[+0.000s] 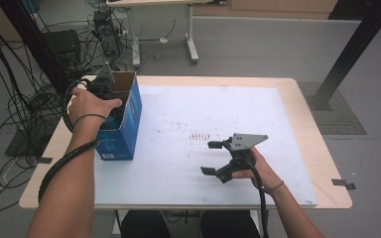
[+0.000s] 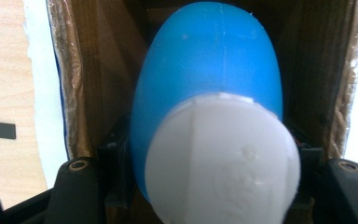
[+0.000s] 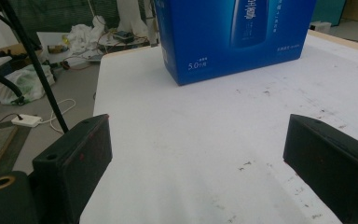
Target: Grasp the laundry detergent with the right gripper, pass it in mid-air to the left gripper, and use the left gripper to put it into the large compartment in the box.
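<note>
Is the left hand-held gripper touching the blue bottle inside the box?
Touching: the left gripper view shows its jaws against both sides of the blue bottle inside the box.

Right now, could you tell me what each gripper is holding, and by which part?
The left gripper grips a blue bottle at its white cap, inside the blue box. The right gripper is open, holding nothing.

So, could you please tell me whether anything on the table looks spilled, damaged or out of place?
Nothing looks spilled or broken. The white mat carries small dark specks and scuffs near its middle, which look like wear. The blue box stands upright and open at the table's left edge, with a blue bottle inside between the left gripper's jaws.
</note>
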`<state>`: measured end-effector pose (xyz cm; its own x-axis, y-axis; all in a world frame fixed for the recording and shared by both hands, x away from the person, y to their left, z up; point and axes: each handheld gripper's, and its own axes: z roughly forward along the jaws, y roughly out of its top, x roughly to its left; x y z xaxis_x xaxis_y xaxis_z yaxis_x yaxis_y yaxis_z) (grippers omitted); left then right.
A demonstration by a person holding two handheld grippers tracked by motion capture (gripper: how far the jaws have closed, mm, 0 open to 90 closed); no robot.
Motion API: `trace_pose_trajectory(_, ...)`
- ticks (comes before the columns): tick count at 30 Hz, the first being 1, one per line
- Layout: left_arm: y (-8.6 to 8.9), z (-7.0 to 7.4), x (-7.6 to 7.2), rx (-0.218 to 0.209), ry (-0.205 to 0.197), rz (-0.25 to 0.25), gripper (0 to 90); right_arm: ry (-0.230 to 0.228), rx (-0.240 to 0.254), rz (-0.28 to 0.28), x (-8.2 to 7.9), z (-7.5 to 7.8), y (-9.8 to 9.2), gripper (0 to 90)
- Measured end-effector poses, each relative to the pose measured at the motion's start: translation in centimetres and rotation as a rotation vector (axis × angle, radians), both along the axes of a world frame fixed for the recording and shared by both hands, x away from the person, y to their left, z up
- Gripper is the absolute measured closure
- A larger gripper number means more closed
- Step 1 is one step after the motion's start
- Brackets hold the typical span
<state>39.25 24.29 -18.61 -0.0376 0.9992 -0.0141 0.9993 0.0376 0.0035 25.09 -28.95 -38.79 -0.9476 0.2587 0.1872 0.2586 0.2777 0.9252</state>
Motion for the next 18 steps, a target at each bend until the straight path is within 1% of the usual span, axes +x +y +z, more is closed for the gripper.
trace_pose_trajectory(3,-0.1,0.2,0.0,0.006,0.001,-0.003,35.6,0.002,0.001,0.0,0.0,0.0,0.0,7.8)
trace_pose_trajectory(8,-0.1,0.8,0.1,-0.004,0.0,0.0,35.1,-0.001,0.001,-0.001,0.0,0.1,0.1,7.2)
trace_pose_trajectory(10,-0.3,0.9,0.1,0.004,0.0,0.005,35.2,-0.003,0.0,0.001,0.0,0.1,0.1,7.2)
trace_pose_trajectory(12,-0.3,1.0,0.1,0.0,0.004,0.003,35.2,0.0,0.0,0.001,0.0,0.1,0.1,7.2)
trace_pose_trajectory(15,-0.5,1.3,0.2,0.012,0.003,0.002,35.3,-0.001,0.0,0.001,0.0,0.1,0.1,7.2)
trace_pose_trajectory(18,-0.6,1.8,0.1,0.017,0.0,0.001,35.3,-0.004,0.0,0.002,0.0,0.2,0.1,7.3)
